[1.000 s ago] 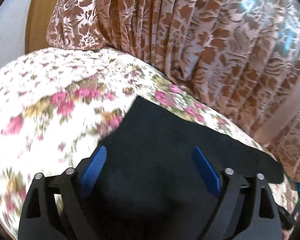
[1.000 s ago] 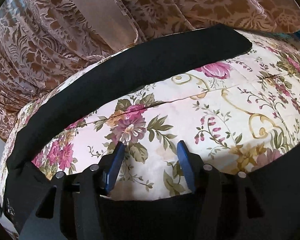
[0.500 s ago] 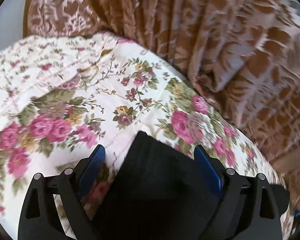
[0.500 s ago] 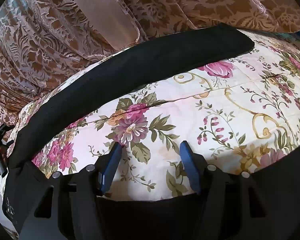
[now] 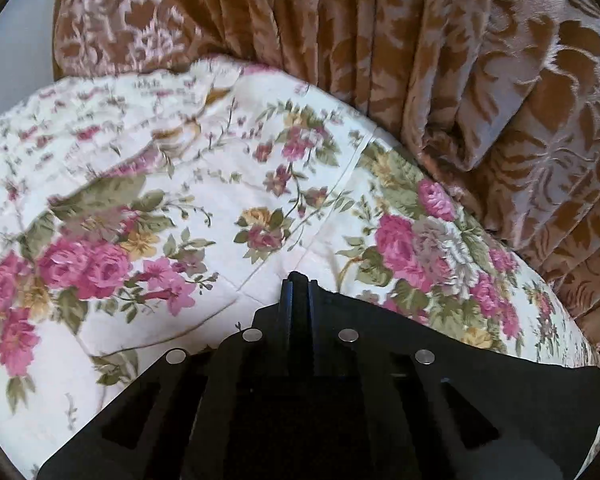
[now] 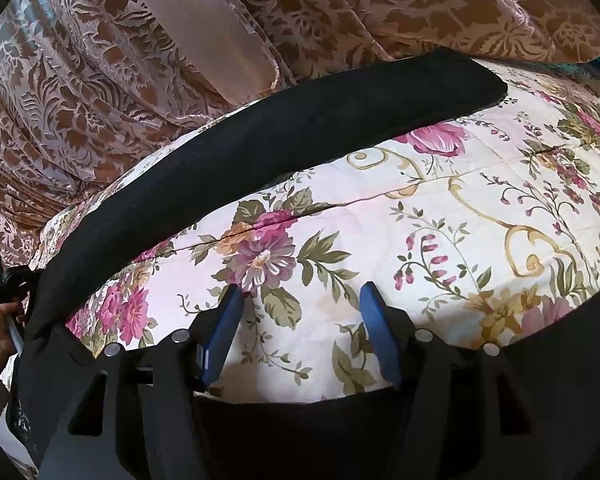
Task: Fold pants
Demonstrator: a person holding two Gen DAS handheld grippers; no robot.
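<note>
The left gripper (image 5: pixel 298 280) was clenched on the near corner of the black pants (image 6: pixel 260 148); the right gripper (image 6: pixel 300 328) stood released over their near edge. Beyond, one leg stretched across the floral bedspread (image 6: pixel 480 220) toward the brown patterned curtain (image 6: pixel 80 100).

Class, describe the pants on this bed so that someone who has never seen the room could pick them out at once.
Start at the bed, covered by a cream floral quilt with brown patterned curtains behind it. Along the quilt's far edge, just in front of the curtains, runs one long leg of the black pants. They are the only plain, dark cloth there; everything around them is flowered or patterned.
</note>
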